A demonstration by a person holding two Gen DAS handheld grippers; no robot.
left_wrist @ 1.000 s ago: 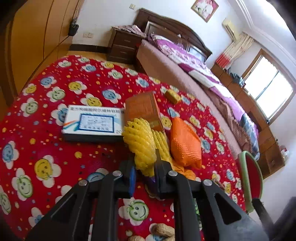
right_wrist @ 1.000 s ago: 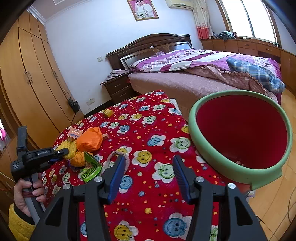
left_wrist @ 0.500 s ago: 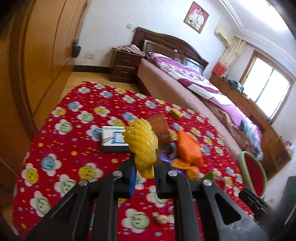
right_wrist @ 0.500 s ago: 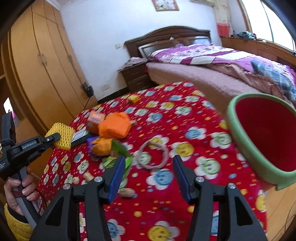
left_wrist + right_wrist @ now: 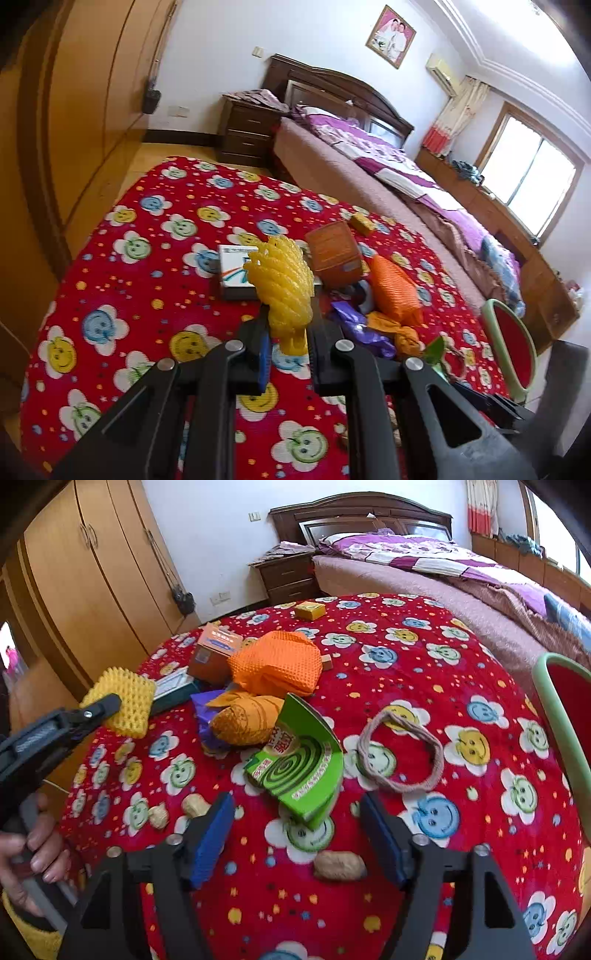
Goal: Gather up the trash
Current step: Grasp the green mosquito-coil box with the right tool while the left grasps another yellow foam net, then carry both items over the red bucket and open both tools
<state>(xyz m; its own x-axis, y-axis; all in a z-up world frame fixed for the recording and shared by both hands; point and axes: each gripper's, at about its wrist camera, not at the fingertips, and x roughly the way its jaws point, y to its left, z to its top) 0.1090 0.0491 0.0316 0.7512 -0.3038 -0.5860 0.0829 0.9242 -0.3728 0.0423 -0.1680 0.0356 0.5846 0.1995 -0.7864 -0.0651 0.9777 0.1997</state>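
Observation:
My left gripper point(image 5: 288, 332) is shut on a yellow foam fruit net point(image 5: 282, 284) and holds it above the red flowered tablecloth point(image 5: 122, 288); the net also shows in the right wrist view point(image 5: 123, 705). My right gripper point(image 5: 297, 823) is open and empty, low over the table, just in front of a green mosquito-coil box point(image 5: 303, 768). Orange foam nets point(image 5: 275, 664), a purple wrapper point(image 5: 205, 716), an orange carton point(image 5: 212, 651), a blue-white box point(image 5: 234, 271), a rope ring point(image 5: 402, 753) and peanuts point(image 5: 338, 866) lie on the cloth. The red bin with a green rim point(image 5: 565, 716) stands at the table's right.
A small yellow box point(image 5: 310, 610) sits at the far edge of the table. A bed point(image 5: 443, 565) and nightstand point(image 5: 288, 572) stand behind, wardrobes point(image 5: 85, 576) to the left. The person's hand point(image 5: 26, 853) holds the left gripper at the lower left.
The left gripper has carried the yellow net up and back from the pile. The right gripper has swung left from the bin and come down close to the green box.

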